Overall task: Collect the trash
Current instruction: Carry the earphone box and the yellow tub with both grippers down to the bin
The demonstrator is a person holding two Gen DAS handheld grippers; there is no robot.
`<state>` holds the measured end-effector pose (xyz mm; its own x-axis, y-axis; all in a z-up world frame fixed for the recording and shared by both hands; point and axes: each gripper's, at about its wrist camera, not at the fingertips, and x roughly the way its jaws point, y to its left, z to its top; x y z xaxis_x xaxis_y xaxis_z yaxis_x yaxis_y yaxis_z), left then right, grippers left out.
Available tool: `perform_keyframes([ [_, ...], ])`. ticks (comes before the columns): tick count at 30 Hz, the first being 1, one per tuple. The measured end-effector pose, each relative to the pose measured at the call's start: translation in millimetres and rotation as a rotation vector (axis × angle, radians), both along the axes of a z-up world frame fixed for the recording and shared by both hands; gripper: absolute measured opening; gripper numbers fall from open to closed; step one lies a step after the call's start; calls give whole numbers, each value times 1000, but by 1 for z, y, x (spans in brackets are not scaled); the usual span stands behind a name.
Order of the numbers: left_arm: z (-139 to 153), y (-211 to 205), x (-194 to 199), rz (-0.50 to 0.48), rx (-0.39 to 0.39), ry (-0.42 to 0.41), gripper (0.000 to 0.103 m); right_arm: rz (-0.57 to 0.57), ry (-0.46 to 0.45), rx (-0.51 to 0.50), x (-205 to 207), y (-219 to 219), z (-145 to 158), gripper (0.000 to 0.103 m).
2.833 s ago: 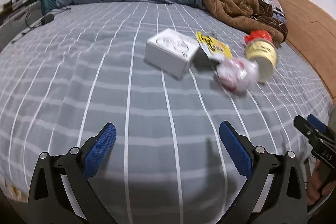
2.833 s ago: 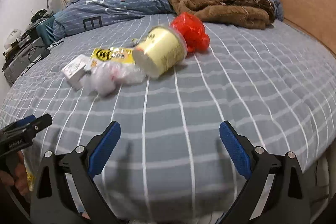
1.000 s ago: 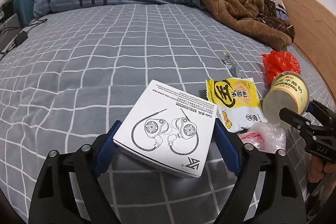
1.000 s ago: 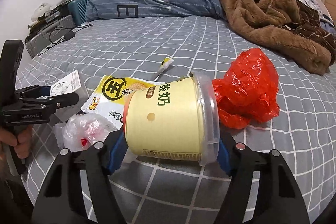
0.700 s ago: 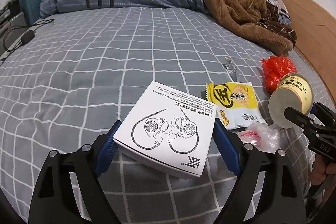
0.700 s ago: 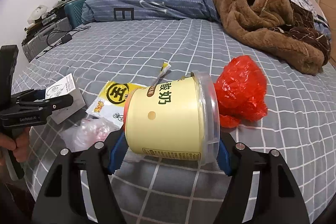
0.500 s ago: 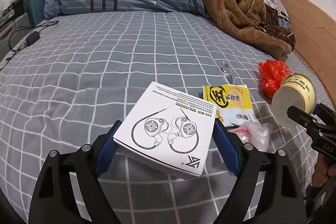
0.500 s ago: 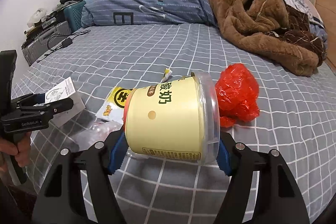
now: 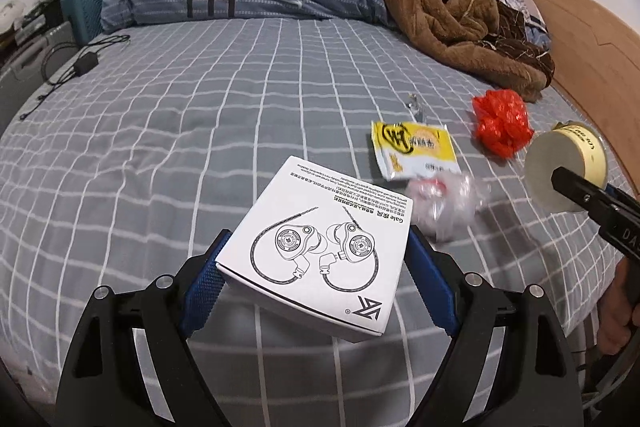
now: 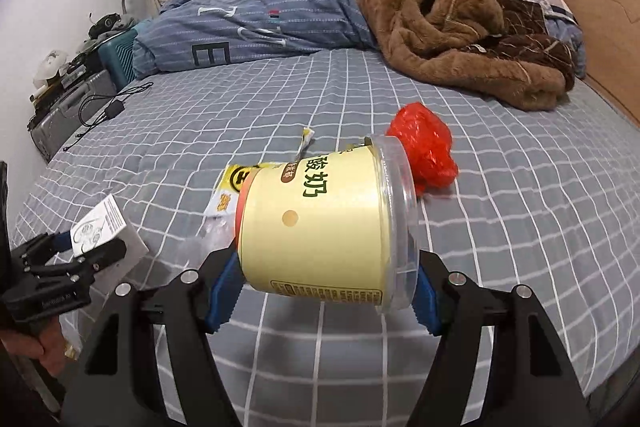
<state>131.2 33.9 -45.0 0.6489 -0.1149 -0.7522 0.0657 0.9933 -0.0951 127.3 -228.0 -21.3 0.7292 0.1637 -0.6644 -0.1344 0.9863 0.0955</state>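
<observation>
Clamping a white box by its side edges, the left tool holds it above the bed, while the right tool pinches a yellow tub end to end, lying sideways. Either piece could slip and fall among the wrapper, clear bag and red bag lying on the bed, since the smooth tub and the tilted box give the pads little purchase.

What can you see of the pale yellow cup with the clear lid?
The pale yellow cup looks like paper with a clear plastic lid. It lies on its side, clamped end to end in the right hand-held gripper: one pad on the base, one on the lid. It bears green characters, a brown label and a round dot.
</observation>
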Motion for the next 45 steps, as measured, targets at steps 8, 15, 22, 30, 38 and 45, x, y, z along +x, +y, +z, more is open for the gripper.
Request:
perform_keyframes([
  [8,5,-3,-39,-5,-5,-11,82,29,3,-1,-32,14,0,67],
  [15,3,1,-75,13,-8,-7,82,53,-9,12,-66,23,-2,67],
  [22,7,-1,-100,11,-14,-9,82,64,-19,-4,-91,32,1,67],
  [30,11,-2,-134,18,-32,-19,82,84,-30,-10,-126,38,2,67],
  [38,5,-8,-164,-1,-10,-8,82,113,-11,2,-157,41,-5,67],
  [45,1,-10,-190,-4,-22,0,82,99,12,22,-182,36,-8,67],
])
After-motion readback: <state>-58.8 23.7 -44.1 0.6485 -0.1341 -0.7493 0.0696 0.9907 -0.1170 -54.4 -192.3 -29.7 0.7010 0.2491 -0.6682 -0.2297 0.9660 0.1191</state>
